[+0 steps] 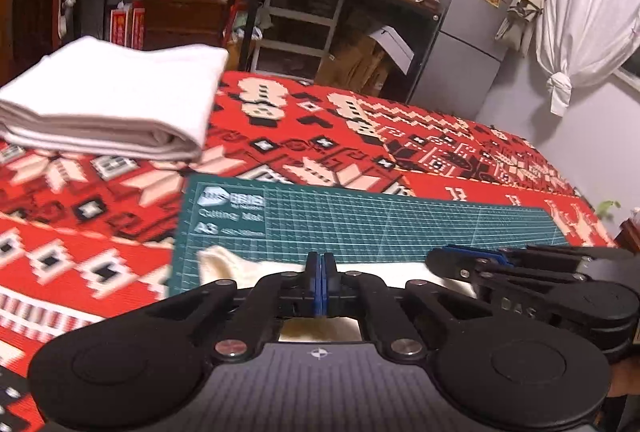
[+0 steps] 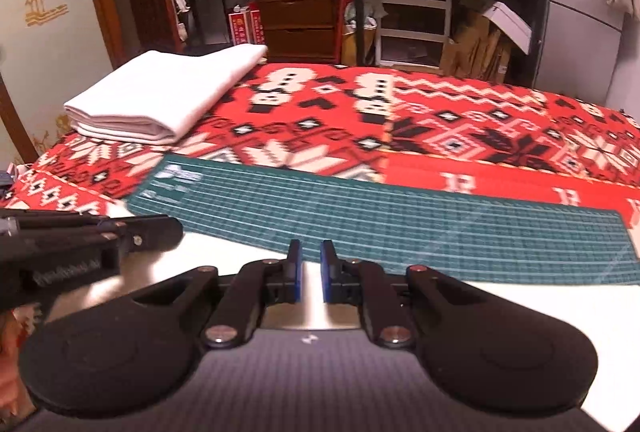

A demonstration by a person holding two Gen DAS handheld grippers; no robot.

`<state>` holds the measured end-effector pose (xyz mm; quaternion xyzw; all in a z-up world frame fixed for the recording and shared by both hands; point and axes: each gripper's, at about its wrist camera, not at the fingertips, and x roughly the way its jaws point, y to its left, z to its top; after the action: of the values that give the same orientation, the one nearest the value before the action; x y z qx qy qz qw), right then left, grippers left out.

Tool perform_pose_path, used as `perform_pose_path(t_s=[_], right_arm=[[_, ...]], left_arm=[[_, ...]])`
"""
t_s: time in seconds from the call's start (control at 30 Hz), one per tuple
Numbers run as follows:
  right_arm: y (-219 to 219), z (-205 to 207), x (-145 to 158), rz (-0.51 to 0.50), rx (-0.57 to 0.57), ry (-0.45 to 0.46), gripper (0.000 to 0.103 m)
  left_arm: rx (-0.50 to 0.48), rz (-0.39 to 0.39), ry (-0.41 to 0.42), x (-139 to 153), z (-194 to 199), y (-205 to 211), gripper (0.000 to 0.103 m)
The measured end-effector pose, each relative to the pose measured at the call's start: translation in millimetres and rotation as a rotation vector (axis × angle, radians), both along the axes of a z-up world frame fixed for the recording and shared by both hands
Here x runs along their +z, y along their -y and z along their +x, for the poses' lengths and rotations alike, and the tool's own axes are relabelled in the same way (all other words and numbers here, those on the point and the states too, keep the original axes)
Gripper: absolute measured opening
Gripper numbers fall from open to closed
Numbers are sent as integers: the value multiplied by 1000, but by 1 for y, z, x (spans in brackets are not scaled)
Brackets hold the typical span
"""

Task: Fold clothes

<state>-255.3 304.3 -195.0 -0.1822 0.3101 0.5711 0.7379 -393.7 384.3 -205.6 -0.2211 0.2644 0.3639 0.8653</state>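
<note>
A white garment [image 1: 224, 266] lies flat on the green cutting mat [image 1: 400, 224], close under both grippers. My left gripper [image 1: 320, 262] has its blue pads pressed together right at the garment's far edge, apparently pinching it. In the right wrist view the same garment [image 2: 520, 306] spreads wide below my right gripper [image 2: 311, 252], whose pads stand a little apart with cloth showing through the gap. The two grippers sit side by side: the right gripper [image 1: 440, 264] shows at the right of the left wrist view, the left gripper [image 2: 160, 232] at the left of the right wrist view.
A folded white cloth stack [image 1: 116, 100] rests on the red patterned bedspread [image 1: 360, 136] at the far left. Behind the bed stand cluttered shelves [image 2: 412, 4], a grey fridge [image 1: 468, 16] and a white curtain [image 1: 580, 0].
</note>
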Motion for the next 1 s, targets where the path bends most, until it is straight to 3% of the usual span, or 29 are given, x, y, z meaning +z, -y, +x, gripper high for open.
perform_pose_path(t_s=[0.27,0.47,0.67,1.0], right_arm=[[-33,-43,0,16,80,-21,12],[-24,-41,2,13,110,-10,12],[9,16,-1,-11,-23,16,12],[105,151,1,-26,-304,35,11]], left_arm=[[-3,-1,28,-1,-22,-11,3],[0,-14,49,-3,-27,-14,3],[-1,-13,53,-3,-27,-15,3],[9,-24,34,1,-25,-16,3]])
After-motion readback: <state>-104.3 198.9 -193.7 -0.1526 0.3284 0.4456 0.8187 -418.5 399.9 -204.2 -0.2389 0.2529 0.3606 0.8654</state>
